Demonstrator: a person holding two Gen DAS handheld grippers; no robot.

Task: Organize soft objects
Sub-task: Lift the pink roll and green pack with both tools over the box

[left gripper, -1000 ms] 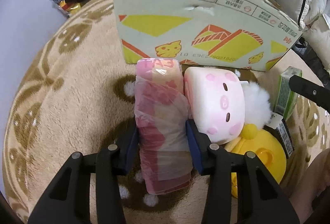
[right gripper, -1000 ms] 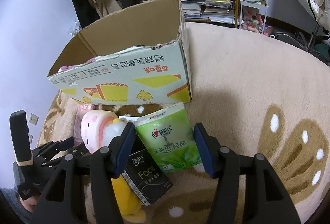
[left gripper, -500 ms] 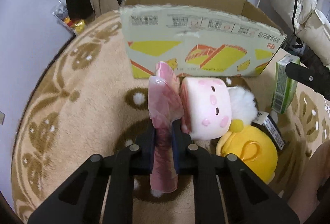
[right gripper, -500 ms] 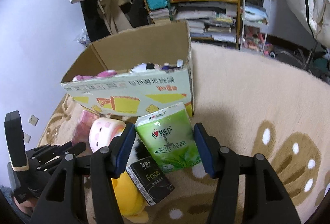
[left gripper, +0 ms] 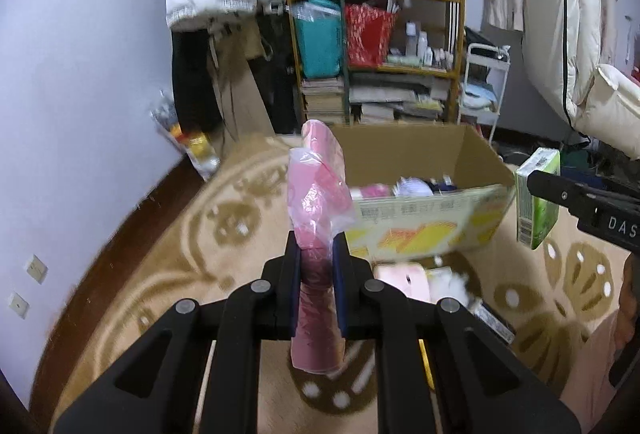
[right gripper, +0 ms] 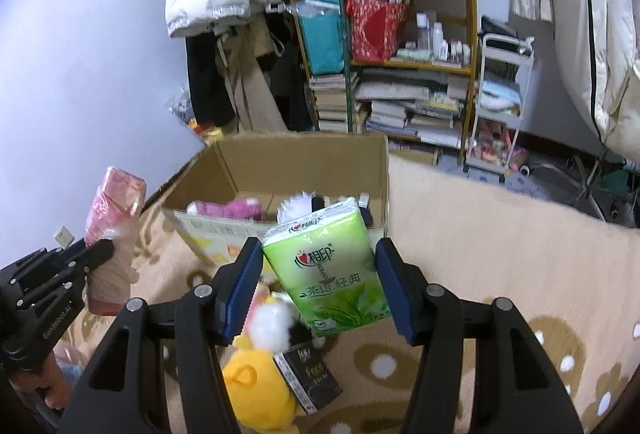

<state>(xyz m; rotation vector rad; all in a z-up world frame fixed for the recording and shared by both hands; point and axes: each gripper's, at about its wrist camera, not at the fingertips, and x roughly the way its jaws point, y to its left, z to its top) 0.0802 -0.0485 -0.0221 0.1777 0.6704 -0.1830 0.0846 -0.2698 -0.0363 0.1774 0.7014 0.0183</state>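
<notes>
My left gripper [left gripper: 316, 258] is shut on a pink plastic-wrapped soft pack [left gripper: 318, 194] and holds it up in the air in front of the open cardboard box [left gripper: 424, 222]. The pack also shows in the right wrist view [right gripper: 114, 218]. My right gripper [right gripper: 318, 274] is shut on a green tissue pack [right gripper: 332, 274], lifted near the box [right gripper: 304, 162]; it shows at the right of the left wrist view [left gripper: 536, 198]. The box holds several soft items, among them a pink one [right gripper: 232, 210].
On the beige patterned rug [right gripper: 500, 254] lie a yellow plush [right gripper: 256, 386], a white fluffy toy [right gripper: 272, 326], a black tissue pack [right gripper: 312, 378] and a pink-and-white plush [left gripper: 404, 278]. A cluttered shelf [left gripper: 380, 54] stands behind the box.
My left gripper shut on the pink pack and lifted it off the rug to box height. My right gripper rose with the green tissue pack toward the box.
</notes>
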